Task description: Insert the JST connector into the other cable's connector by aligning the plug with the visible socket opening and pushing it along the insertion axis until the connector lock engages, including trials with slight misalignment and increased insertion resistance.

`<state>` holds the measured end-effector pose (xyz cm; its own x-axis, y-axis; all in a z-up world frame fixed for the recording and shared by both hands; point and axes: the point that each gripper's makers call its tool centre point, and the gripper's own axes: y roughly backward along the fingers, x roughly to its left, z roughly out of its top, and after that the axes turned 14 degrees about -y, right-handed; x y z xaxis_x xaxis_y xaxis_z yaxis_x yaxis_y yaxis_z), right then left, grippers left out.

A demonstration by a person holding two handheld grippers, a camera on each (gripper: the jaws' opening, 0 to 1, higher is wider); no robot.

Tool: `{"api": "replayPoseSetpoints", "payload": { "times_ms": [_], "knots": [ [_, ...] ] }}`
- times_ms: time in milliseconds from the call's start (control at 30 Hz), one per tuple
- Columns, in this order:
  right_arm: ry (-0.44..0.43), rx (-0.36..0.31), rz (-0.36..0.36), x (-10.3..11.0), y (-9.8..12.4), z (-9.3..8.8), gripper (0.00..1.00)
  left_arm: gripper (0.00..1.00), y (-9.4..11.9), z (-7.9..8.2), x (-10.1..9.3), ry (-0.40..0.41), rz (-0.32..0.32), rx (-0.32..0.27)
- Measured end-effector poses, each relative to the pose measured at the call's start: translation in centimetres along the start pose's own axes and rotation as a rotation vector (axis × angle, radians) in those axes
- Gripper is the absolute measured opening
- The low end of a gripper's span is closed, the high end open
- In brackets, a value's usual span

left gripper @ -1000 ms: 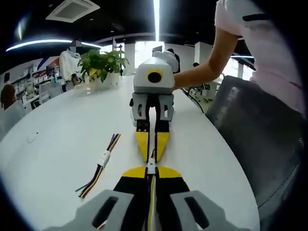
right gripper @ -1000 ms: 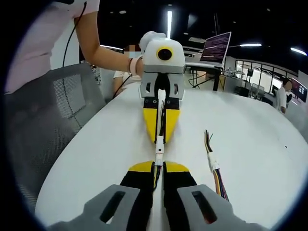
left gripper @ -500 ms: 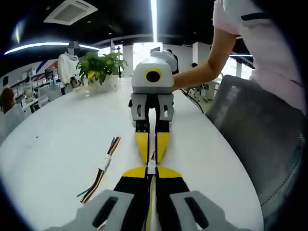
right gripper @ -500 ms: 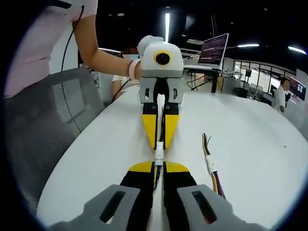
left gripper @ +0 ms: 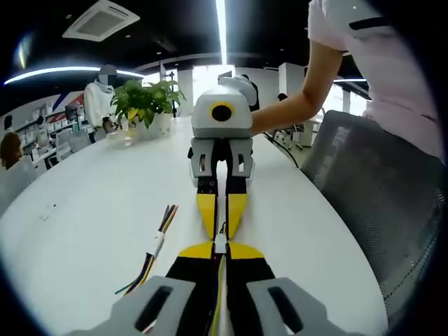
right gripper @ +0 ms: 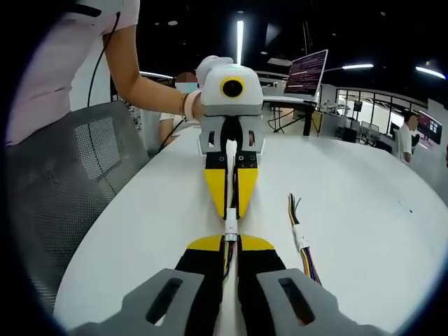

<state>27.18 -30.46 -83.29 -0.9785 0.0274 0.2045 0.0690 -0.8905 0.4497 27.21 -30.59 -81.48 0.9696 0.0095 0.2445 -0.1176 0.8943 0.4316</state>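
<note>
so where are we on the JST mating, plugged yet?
Done: each gripper is shut on its cable, left gripper and right gripper tip to tip. In hand: the two white connectors meet between the jaws, lined up. Left: can't tell whether the lock has engaged. A spare cable lies on the table.

Open-plan office, long white table (left gripper: pixel 84 210), potted plant (left gripper: pixel 145 99), monitor (right gripper: pixel 305 68), mesh chair (right gripper: pixel 77 175)

you won't find anything readable here — the monitor (right gripper: pixel 305 72) shows lines of text, way too small to read.
</note>
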Motion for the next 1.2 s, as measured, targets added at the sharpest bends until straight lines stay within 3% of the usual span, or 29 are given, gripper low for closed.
{"api": "replayPoseSetpoints", "payload": {
  "times_ms": [533,1200],
  "knots": [
    [0.0,-0.003,-0.041,-1.6,-0.2,-0.2,0.02,0.0,-0.3,-0.9,1.2,0.021,0.03,-0.006],
    [0.04,0.015,-0.068,-2.6,-0.6,-0.8,0.03,0.0,-0.9,-2.7,1.5,0.03,0.045,0.029]
  ]
}}
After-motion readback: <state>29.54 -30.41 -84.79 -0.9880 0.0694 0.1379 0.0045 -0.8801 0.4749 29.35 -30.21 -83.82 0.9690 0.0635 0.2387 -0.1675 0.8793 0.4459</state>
